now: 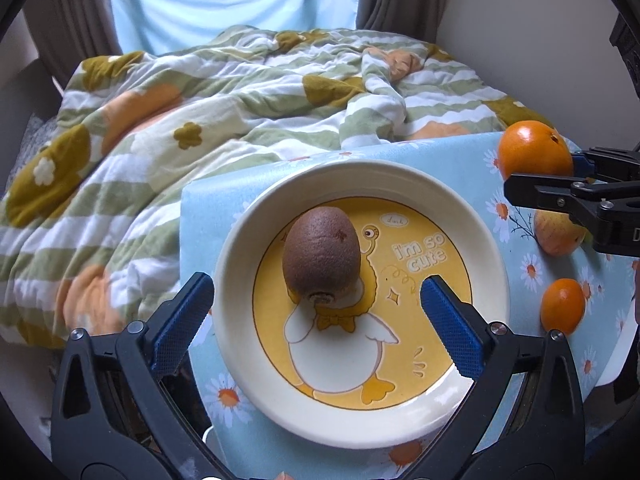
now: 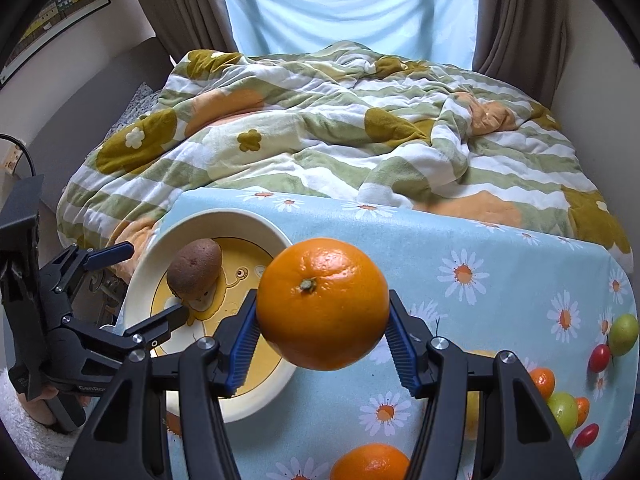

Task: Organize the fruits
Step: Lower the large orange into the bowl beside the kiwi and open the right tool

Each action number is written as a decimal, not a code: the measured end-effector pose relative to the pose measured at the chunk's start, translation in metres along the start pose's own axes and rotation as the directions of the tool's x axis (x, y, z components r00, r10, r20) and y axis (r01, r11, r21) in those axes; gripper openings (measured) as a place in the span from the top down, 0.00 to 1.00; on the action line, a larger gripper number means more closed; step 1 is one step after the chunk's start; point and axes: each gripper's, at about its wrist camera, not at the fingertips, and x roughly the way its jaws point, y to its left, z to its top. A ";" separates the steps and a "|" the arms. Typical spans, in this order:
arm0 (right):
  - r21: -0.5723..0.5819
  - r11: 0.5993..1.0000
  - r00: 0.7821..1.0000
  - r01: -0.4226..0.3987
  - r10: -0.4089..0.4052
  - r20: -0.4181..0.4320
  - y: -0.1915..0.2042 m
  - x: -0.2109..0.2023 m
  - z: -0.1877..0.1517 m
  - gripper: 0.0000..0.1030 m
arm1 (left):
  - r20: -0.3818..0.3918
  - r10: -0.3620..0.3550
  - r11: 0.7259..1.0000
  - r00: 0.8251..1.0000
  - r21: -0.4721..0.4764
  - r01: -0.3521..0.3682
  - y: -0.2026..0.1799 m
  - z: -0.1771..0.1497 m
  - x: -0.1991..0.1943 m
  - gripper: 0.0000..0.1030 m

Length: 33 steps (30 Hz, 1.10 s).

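Observation:
A brown kiwi [image 1: 320, 255] lies in a cream plate with a yellow duck print [image 1: 494, 268]; both also show in the right wrist view, the kiwi [image 2: 195, 266] and the plate [image 2: 138, 280]. My left gripper [image 1: 317, 318] is open over the plate, just behind the kiwi, and empty. My right gripper [image 2: 322, 334] is shut on a large orange [image 2: 322, 304] and holds it above the table, just right of the plate. The held orange shows at the right in the left wrist view [image 1: 534, 152].
The table has a blue daisy cloth [image 2: 480, 240]. On it lie a small orange [image 1: 562, 306], an apple [image 1: 558, 234], another orange [image 2: 370, 462], green fruits [image 2: 622, 334] and small red tomatoes [image 2: 599, 358] at the right. A bed with a rumpled quilt [image 2: 320, 128] lies beyond.

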 end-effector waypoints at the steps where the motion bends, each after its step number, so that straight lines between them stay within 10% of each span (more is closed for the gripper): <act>1: -0.017 1.000 1.000 -0.008 0.008 -0.004 0.003 0.003 0.001 0.47 | -0.004 0.003 1.000 1.000 -0.004 -0.003 0.000 -0.002 -0.002 0.00; 26: -0.252 0.958 0.986 -0.135 0.106 -0.126 0.054 0.078 0.003 0.46 | -0.055 0.098 0.992 0.994 -0.076 -0.102 -0.001 -0.041 -0.029 0.00; 30: -0.237 0.957 0.986 -0.166 0.154 -0.068 0.053 0.064 0.007 0.03 | -0.056 0.112 0.991 0.992 -0.072 -0.116 -0.004 -0.040 -0.032 0.00; 33: -0.243 0.959 0.989 -0.146 0.141 -0.040 0.053 0.057 0.009 0.00 | -0.062 0.117 0.990 0.991 -0.073 -0.122 -0.005 -0.039 -0.034 0.00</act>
